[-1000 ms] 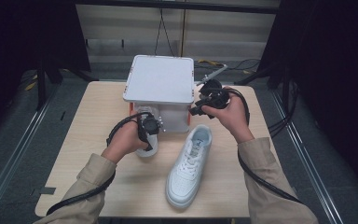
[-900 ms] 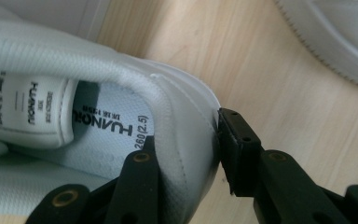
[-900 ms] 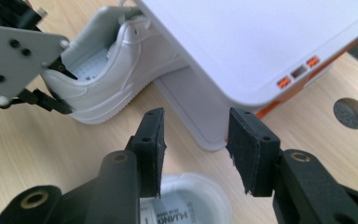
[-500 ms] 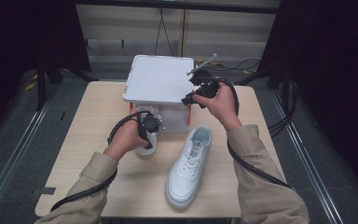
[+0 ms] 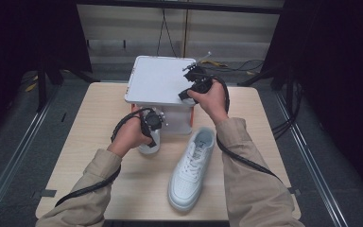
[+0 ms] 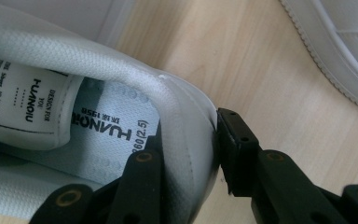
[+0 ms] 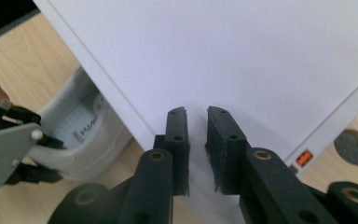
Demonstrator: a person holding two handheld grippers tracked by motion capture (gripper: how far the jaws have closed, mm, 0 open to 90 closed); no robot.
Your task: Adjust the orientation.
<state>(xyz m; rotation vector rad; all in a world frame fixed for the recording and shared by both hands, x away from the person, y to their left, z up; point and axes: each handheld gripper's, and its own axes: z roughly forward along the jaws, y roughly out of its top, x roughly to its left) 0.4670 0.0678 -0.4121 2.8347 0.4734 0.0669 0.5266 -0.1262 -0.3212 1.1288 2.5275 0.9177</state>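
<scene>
- The left gripper point(image 5: 152, 124) is clamped on the heel collar of a white sneaker point(image 6: 186, 140): in the left gripper view one jaw sits inside the shoe over the printed insole and the other outside against the heel wall.
- That held sneaker point(image 5: 149, 144) stands on the wooden table point(image 5: 75, 142), just in front of the white box point(image 5: 158, 80), its toe apparently tucked in under the box's lid.
- The right gripper point(image 5: 189, 92) hovers over the near right part of the box lid point(image 7: 242, 56); its jaws have just been closing and now stand nearly together, with nothing between them.
- The second sneaker point(image 5: 191, 170) lies loose on the table, long axis running from the near edge toward the box, heel end toward the box.
- It lies below and toward the person from the right gripper, just beside the right forearm, so the right hand is the nearer one for it.
- From this angle I cannot tell whether the box is fully open at its front.
</scene>
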